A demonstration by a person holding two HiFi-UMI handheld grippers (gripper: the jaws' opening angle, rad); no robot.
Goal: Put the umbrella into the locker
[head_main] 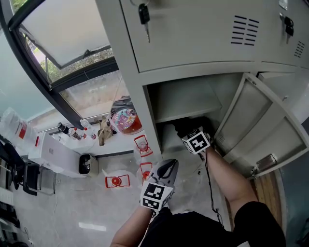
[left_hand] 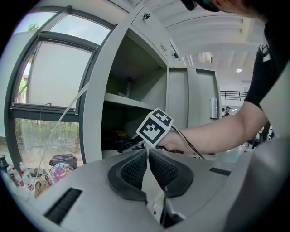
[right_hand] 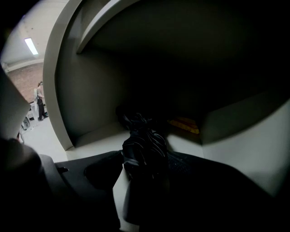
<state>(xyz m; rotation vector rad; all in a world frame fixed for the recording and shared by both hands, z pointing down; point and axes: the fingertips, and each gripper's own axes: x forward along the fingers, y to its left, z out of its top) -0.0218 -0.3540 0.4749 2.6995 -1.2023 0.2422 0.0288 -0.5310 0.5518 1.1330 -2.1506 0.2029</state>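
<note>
The right gripper (right_hand: 146,163) reaches down into the bottom compartment of the grey locker (head_main: 145,96), under the shelf (head_main: 183,103), its marker cube just outside the opening. A folded black umbrella (right_hand: 144,145) lies on the compartment floor, running away from the gripper towards the dark back wall, and its near end sits between the jaws. The jaws stand wide; it's dim in there, but a strip of pale floor seems to show between the left pad and the fabric, so the pads don't look to be pressing on it. Something yellow (right_hand: 183,124) lies further back, just right of the umbrella's far end.

The left gripper (left_hand: 148,152) hangs outside the locker, level with that compartment, its two ribbed pads together at the tips with nothing between them. The locker door (head_main: 260,125) is swung open on the right. A key (head_main: 144,14) hangs in the door above. Beside the locker, a colourful bag (head_main: 125,120) rests by the window (head_main: 63,29)
</note>
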